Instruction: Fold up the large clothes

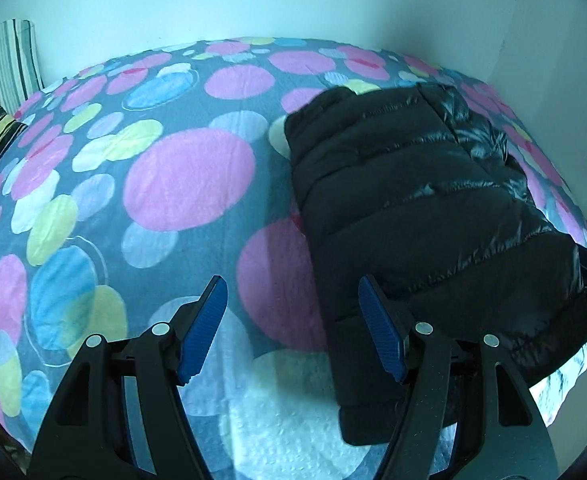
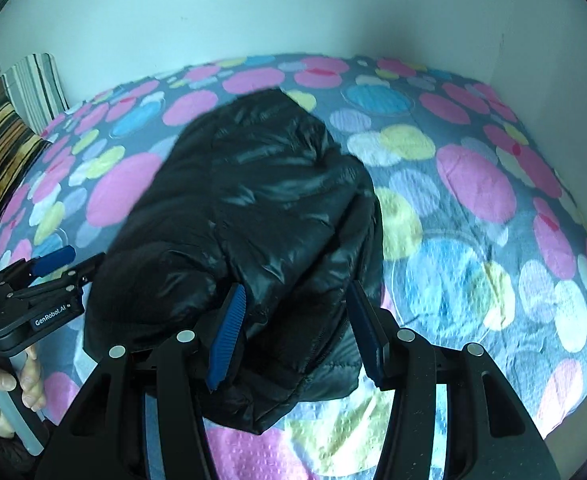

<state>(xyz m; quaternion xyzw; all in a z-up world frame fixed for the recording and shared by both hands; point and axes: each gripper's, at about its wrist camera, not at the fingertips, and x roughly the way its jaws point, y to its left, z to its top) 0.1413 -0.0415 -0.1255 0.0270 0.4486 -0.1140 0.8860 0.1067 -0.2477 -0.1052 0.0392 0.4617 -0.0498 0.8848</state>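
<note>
Both claws gape empty: my right claw point(image 2: 295, 330) straddles the black jacket point(image 2: 253, 216), whose long axis runs up-frame; left claw point(image 1: 293, 330) sits beside it.

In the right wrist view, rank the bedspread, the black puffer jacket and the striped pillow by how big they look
1. Bedspread: covers most of the frame.
2. Black puffer jacket: a big mound, though it lies close to the camera, which inflates it.
3. Striped pillow: a small patch at the far left edge, partly cut off, so its true size is unsure.
</note>
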